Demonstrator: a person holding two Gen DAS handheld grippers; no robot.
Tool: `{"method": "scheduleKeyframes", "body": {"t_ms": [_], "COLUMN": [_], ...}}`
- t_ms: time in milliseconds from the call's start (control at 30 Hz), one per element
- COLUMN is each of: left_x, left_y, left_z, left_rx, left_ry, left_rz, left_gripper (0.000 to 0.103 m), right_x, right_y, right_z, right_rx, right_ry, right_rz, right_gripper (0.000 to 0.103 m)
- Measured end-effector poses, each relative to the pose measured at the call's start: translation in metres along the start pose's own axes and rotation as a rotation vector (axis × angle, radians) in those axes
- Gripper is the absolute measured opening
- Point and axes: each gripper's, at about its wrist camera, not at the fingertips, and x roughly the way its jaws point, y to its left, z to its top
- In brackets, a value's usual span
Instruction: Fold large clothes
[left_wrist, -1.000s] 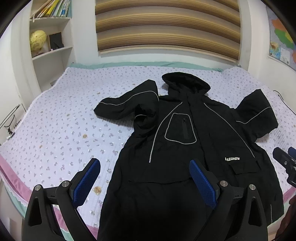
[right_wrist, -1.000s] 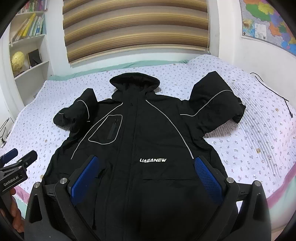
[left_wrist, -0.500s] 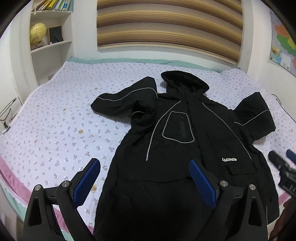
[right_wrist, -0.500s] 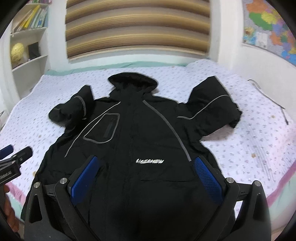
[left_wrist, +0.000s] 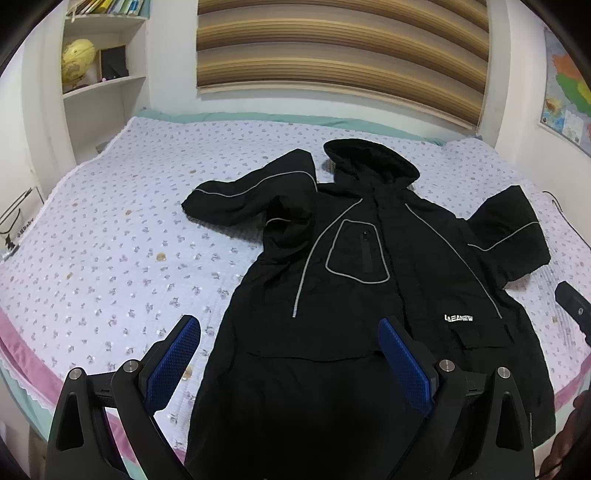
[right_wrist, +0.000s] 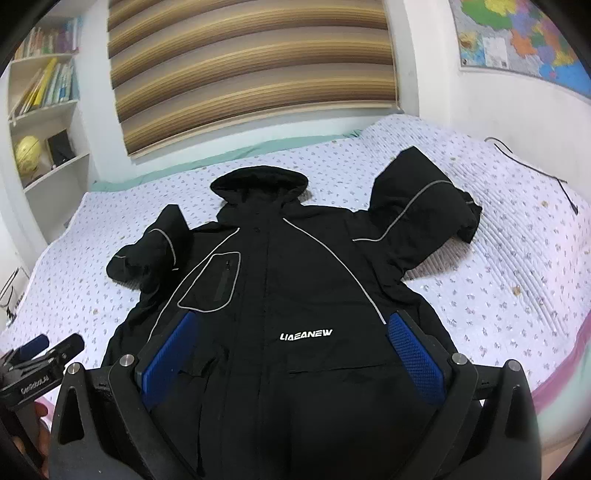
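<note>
A black hooded jacket with grey piping (right_wrist: 295, 280) lies front-up on the floral-print quilted bed (right_wrist: 517, 266) — hood toward the striped window blind (right_wrist: 251, 70), white bookshelf (right_wrist: 48, 122) left, wall map (right_wrist: 524, 37) right.

Bed (left_wrist: 110, 236) with floral-print quilt. Behind headboard end: striped brown blind (left_wrist: 340, 55). Left of bed: white shelves (left_wrist: 107, 85) with yellow globe (left_wrist: 77, 61), books (right_wrist: 44, 88). Right of bed: wall map (right_wrist: 524, 37), black cable (right_wrist: 532, 170).
</note>
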Motion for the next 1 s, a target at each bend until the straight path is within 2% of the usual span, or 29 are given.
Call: {"method": "scheduleKeyframes", "body": {"t_ms": [267, 433, 567, 600, 633, 767, 867, 967, 1000], "left_x": [0.015, 0.037, 0.059, 0.068, 0.075, 0.114, 0.152, 0.21, 0.224], "left_y": [0.01, 0.027, 0.061, 0.074, 0.086, 0.137, 0.168, 0.197, 0.203], "left_z": [0.008, 0.017, 0.029, 0.035, 0.041, 0.071, 0.093, 0.109, 0.111], "left_rx": [0.0, -0.024, -0.109, -0.13, -0.15, -0.232, -0.303, -0.449, -0.489], "left_ry": [-0.01, 0.002, -0.019, -0.021, -0.021, -0.024, -0.035, 0.045, 0.062], "left_rz": [-0.014, -0.081, -0.095, -0.095, -0.102, -0.168, -0.273, -0.381, -0.394], "left_gripper": [0.097, 0.097, 0.097, 0.097, 0.097, 0.097, 0.097, 0.096, 0.096], "right_x": [0.041, 0.097, 0.135, 0.148, 0.16, 0.198, 0.208, 0.216, 0.219], "right_y": [0.018, 0.04, 0.056, 0.058, 0.058, 0.046, 0.042, 0.043, 0.045], "right_z": [0.005, 0.004, -0.01, -0.019, -0.024, -0.043, -0.046, -0.05, -0.051], "right_rx": [-0.023, -0.053, -0.13, -0.156, -0.162, -0.119, -0.101, -0.118, -0.129], "right_ry": [-0.038, -0.031, -0.132, -0.136, -0.117, -0.011, 0.02, 0.049, 0.063], "right_rz": [-0.025, -0.028, -0.041, -0.08, -0.111, -0.092, -0.077, -0.07, -0.072], "right_gripper": [0.103, 0.103, 0.103, 0.103, 0.103, 0.103, 0.103, 0.103, 0.103]}}
